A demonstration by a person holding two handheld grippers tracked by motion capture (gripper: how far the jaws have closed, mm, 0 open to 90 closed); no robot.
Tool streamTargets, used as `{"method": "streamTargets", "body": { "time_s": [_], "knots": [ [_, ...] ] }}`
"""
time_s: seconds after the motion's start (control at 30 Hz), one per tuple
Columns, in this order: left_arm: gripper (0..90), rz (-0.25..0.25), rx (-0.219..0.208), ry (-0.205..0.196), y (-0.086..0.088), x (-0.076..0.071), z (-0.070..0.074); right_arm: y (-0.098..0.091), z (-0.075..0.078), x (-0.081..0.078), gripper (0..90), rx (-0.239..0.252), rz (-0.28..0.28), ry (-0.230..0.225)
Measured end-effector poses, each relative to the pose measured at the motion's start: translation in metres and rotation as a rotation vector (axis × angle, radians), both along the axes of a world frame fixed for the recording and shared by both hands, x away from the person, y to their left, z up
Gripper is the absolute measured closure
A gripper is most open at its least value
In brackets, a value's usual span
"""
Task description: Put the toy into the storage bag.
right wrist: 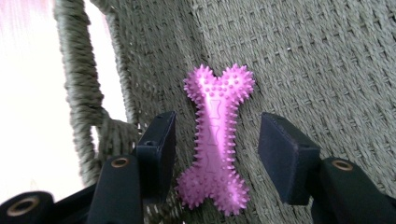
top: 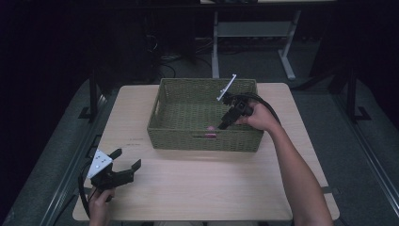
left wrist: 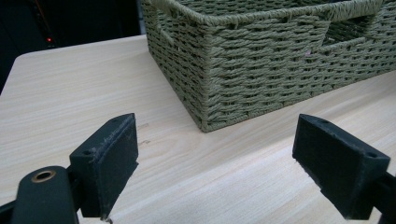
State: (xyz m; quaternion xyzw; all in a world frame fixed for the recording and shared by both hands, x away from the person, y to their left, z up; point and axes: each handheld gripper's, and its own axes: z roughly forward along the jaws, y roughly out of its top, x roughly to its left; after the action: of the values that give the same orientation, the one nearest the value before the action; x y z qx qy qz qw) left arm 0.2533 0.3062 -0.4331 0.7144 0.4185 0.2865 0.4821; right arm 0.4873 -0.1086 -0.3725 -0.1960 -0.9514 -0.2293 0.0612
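Inside woven basket (right wrist: 327, 56), pink bone toy (right wrist: 215, 140), lengthwise between parted right claw (right wrist: 217, 149)

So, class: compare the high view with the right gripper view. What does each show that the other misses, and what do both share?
High view alone: the whole table, the left gripper open near its front left corner, and the person's forearms. Right gripper view alone: the pink spiked bone toy in detail, lying between the right gripper's open jaws. Both share the woven green basket and the right gripper reaching inside it.

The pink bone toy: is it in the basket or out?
In. The toy lies on the basket's woven floor, between the open right gripper.
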Motion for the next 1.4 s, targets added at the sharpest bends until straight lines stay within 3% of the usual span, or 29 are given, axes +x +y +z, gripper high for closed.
{"method": "streamTargets", "body": {
  "time_s": [0.6, 1.4],
  "knots": [
    [13.8, -0.002, 0.004, -0.005, 0.000, -0.001, 0.000, -0.015, 0.024, -0.013, 34.4, -0.009, -0.044, -0.050],
    [13.9, -0.006, 0.006, -0.002, -0.001, -0.001, 0.000, -0.031, 0.055, -0.037, 33.1, 0.040, -0.042, -0.103]
  ]
}}
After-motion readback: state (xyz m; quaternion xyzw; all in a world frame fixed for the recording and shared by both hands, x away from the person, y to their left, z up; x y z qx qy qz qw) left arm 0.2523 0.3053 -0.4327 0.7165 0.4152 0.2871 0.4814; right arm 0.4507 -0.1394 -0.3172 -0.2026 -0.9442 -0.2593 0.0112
